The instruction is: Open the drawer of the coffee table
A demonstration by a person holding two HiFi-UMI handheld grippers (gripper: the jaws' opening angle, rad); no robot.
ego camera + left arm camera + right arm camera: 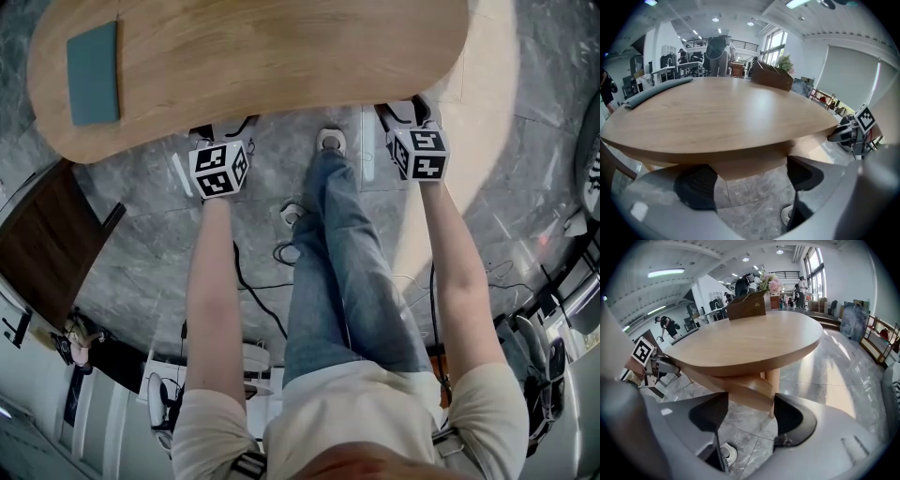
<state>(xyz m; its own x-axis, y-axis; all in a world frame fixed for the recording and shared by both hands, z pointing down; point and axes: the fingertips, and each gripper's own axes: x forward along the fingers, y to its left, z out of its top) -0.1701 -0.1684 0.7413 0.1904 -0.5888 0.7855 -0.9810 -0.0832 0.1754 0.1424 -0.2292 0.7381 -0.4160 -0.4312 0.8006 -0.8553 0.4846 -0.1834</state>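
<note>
L gripper & R gripper fingers wide, empty; I'd close both on drawer front just ahead, pull evenly.

Your left gripper and right gripper sit at the coffee table's near edge, your legs between them, and a flat pad lies on its left end.
</note>
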